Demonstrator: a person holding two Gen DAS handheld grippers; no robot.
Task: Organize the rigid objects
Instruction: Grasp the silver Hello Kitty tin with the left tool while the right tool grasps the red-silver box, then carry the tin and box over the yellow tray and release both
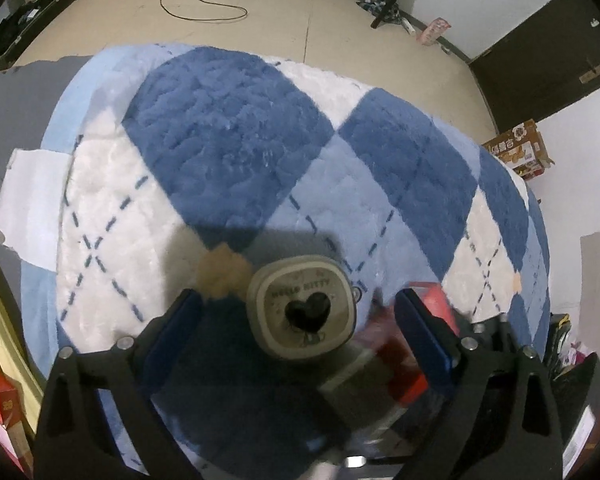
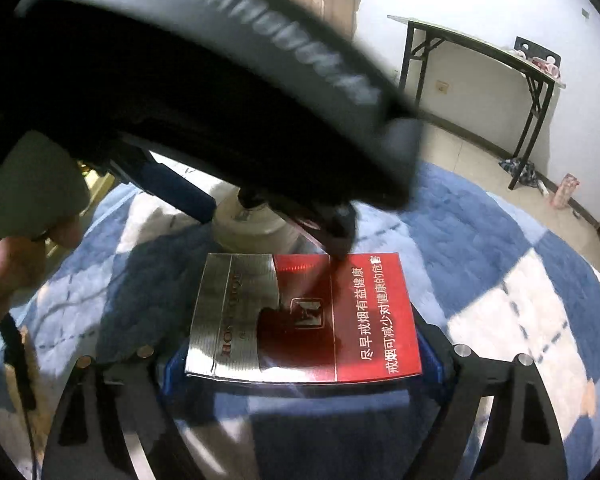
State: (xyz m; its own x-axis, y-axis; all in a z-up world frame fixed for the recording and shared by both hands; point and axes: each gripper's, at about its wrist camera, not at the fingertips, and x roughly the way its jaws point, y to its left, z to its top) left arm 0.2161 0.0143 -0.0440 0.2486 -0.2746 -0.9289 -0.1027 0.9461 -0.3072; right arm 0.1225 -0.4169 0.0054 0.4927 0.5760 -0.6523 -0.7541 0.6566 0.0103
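Note:
My left gripper (image 1: 300,312) is open, its jaws standing on either side of a beige rounded Hello Kitty box (image 1: 302,312) with a black heart on its lid, on the blue and white checked blanket (image 1: 228,140). A red and silver cigarette pack (image 1: 396,360), blurred, lies by the right finger. In the right wrist view my right gripper (image 2: 304,360) is shut on the red and silver cigarette pack (image 2: 304,320), held flat above the blanket (image 2: 480,240). The left gripper's body (image 2: 220,60) fills the upper left, over the beige box (image 2: 252,232).
The blanket covers a rounded surface with bare floor (image 1: 260,8) beyond its far edge. A cable (image 1: 204,4) lies on the floor. A black folding table (image 2: 480,80) stands by the wall. A cardboard box (image 1: 520,148) sits at the right. A hand (image 2: 16,260) is at the left.

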